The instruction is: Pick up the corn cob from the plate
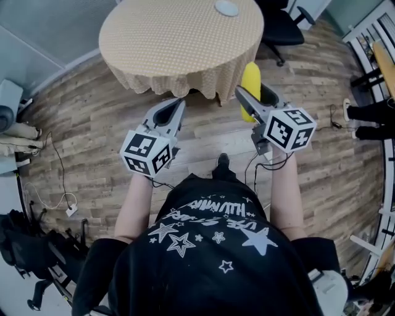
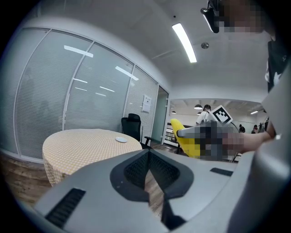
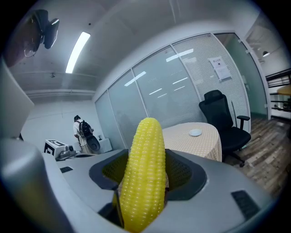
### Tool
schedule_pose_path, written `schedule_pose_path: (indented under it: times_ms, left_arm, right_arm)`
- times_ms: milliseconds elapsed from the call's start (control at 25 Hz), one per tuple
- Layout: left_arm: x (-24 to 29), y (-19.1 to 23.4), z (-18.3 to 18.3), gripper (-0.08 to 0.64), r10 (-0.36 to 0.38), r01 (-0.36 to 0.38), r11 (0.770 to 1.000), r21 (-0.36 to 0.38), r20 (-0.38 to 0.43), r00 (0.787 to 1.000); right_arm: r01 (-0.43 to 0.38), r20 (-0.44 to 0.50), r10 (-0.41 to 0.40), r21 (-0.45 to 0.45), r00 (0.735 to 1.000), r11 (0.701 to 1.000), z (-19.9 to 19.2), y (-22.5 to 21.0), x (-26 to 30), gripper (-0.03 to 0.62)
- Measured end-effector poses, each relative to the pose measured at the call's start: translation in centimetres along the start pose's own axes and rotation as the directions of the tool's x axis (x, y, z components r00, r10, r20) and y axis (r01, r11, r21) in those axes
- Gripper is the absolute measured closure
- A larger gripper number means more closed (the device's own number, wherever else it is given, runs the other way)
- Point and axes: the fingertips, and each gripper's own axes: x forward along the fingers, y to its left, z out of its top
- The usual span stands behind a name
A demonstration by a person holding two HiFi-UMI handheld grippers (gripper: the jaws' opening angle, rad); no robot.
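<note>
My right gripper (image 1: 245, 94) is shut on the yellow corn cob (image 1: 250, 80), which stands upright between its jaws (image 3: 143, 173) and pokes out above them. The cob hangs over the wooden floor, short of the round table (image 1: 179, 37) with its beige cloth. A small white plate (image 1: 226, 7) lies bare on the table's far side; it also shows as the plate (image 3: 195, 132) in the right gripper view and the plate (image 2: 121, 139) in the left one. My left gripper (image 1: 179, 103) is beside the right one, its jaw tips (image 2: 148, 154) together with nothing between them.
A black office chair (image 1: 281, 28) stands behind the table at the right. Cables (image 1: 62, 197) trail over the floor at the left, near bags and stands. Racks (image 1: 370, 37) line the right side. A person with a backpack (image 3: 84, 132) stands far off by a glass wall.
</note>
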Motion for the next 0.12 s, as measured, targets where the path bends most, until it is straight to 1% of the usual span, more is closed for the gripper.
schedule_pose_path:
  times_ms: [120]
  left_arm:
    - [-1.5,-0.4,-0.6,0.554,-0.017,0.017,1.000,0.004,0.001,1.000]
  right_arm:
    - [0.017,0.006,-0.017,0.008,1.000,1.000,-1.1,1.2,-0.8,0.333]
